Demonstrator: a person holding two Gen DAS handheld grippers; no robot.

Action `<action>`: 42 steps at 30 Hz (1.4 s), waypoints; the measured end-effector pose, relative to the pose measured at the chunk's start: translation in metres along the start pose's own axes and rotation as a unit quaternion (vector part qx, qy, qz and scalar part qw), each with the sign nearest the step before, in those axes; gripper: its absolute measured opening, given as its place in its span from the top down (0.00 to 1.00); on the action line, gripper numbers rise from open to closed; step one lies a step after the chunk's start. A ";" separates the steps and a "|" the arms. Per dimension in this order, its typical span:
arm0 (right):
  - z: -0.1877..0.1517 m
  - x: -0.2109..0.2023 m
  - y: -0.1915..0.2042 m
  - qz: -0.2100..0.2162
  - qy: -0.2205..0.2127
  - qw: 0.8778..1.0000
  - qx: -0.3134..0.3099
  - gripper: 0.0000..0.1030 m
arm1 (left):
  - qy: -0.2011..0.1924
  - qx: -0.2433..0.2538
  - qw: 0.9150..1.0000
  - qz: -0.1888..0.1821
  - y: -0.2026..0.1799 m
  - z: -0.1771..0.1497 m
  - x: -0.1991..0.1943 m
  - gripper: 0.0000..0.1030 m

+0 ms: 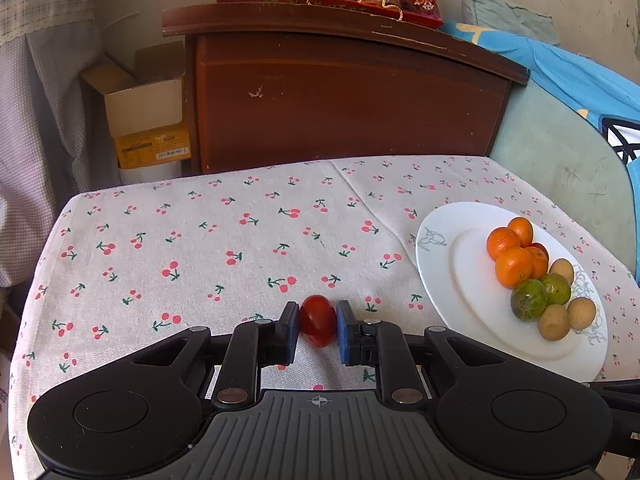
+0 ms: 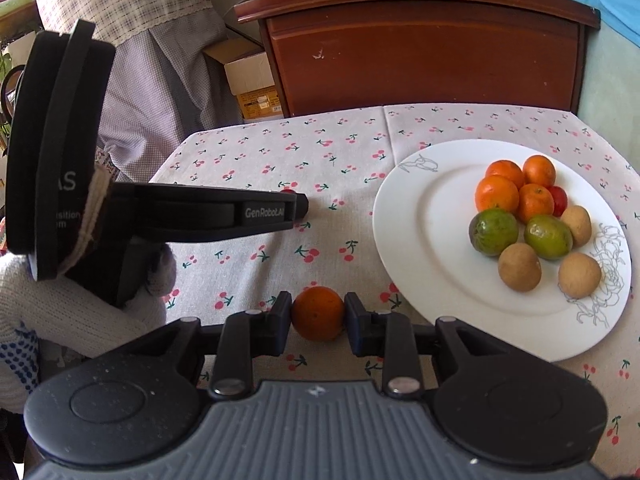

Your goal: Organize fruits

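Most fruit's already on the plate (image 2: 404, 240). Left gripper (image 1: 318, 322) is pinching a cherry tomato (image 1: 318, 320), right gripper (image 2: 318, 318) squeezes an orange (image 2: 317, 318); both need plating.

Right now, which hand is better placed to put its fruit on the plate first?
Probably the right. The right gripper, shut on an orange, sits just beside the near rim of the plate. The left gripper, shut on a red tomato, has more cloth to cross.
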State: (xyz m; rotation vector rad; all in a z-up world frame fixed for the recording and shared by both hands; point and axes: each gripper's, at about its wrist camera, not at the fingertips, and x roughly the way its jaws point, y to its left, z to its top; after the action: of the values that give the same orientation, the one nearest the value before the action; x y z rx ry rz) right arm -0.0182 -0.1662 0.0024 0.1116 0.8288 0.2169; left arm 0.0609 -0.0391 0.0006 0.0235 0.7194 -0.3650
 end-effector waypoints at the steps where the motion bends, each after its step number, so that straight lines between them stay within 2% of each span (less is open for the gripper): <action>1: 0.000 -0.001 -0.001 0.000 0.000 1.000 0.001 0.72 | -0.002 -0.004 1.000 -0.001 0.000 0.002 -0.001 0.83; 6: 0.008 -0.023 -0.006 -0.009 -0.040 0.999 0.011 0.72 | -0.034 -0.024 0.999 -0.026 -0.003 0.020 -0.018 0.83; 10: 0.014 -0.040 -0.019 -0.032 -0.074 0.996 0.033 0.72 | -0.059 -0.030 0.996 -0.055 -0.015 0.037 -0.028 0.83; 14: 0.011 -0.041 -0.034 -0.050 -0.075 0.994 0.054 0.72 | -0.055 -0.030 0.995 -0.077 -0.029 0.042 -0.025 0.83; 22: 0.001 -0.039 -0.053 -0.061 -0.063 0.992 0.086 0.72 | -0.019 -0.018 0.995 -0.096 -0.050 0.032 -0.005 0.83; 30: 0.001 -0.042 -0.058 -0.075 -0.070 0.990 0.092 0.70 | -0.015 -0.025 0.995 -0.095 -0.050 0.030 -0.006 0.81; 33: 0.001 -0.043 -0.060 -0.075 -0.072 0.989 0.101 0.70 | -0.014 -0.042 0.995 -0.093 -0.038 0.034 -0.008 0.80; 35: 0.001 -0.044 -0.059 -0.078 -0.073 0.989 0.098 0.70 | -0.015 -0.045 0.996 -0.075 -0.026 0.035 -0.010 0.76; 39: 0.002 -0.045 -0.061 -0.081 -0.076 0.988 0.106 0.70 | -0.014 -0.057 0.998 -0.039 -0.002 0.034 -0.012 0.76; 42: 0.003 -0.046 -0.062 -0.082 -0.078 0.987 0.113 0.70 | 0.002 -0.067 0.996 -0.052 0.009 0.030 -0.010 0.76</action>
State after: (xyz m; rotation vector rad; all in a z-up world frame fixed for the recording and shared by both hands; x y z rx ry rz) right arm -0.0375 -0.2369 0.0261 0.2687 0.7006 -0.0418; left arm 0.0763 -0.0315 0.0293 -0.1407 0.7500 -0.4159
